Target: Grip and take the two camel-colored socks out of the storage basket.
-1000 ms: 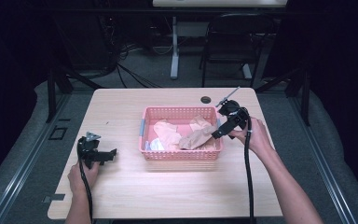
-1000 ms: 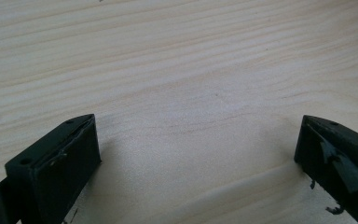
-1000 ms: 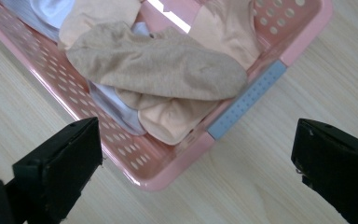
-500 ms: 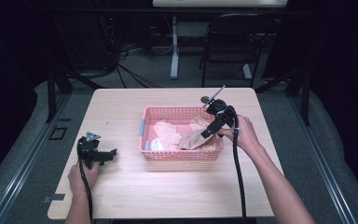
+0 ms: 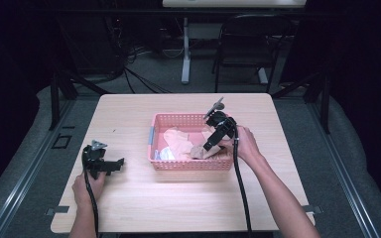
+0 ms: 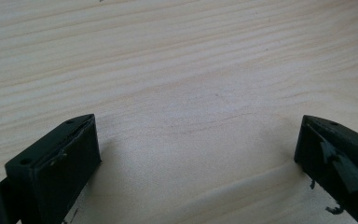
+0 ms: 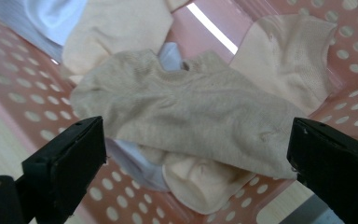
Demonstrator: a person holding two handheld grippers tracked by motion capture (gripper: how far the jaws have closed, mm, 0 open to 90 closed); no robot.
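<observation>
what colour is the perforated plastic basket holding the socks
Pink perforated plastic basket, dotted with round holes; clearest in the right gripper view.

surface: light wooden table [image 5: 178,198] | on it: pink perforated basket [image 5: 191,165] | position: centre-right

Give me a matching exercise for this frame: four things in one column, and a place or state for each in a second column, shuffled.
Things:
1. left gripper
2. right gripper
3. pink basket
4. tan sock

Places or states:
A. holds several socks
B. open over bare table wood
C. lies on top of the pile
D. open, reaching into the basket

Pairs: 1-B, 2-D, 3-A, 4-C
</observation>
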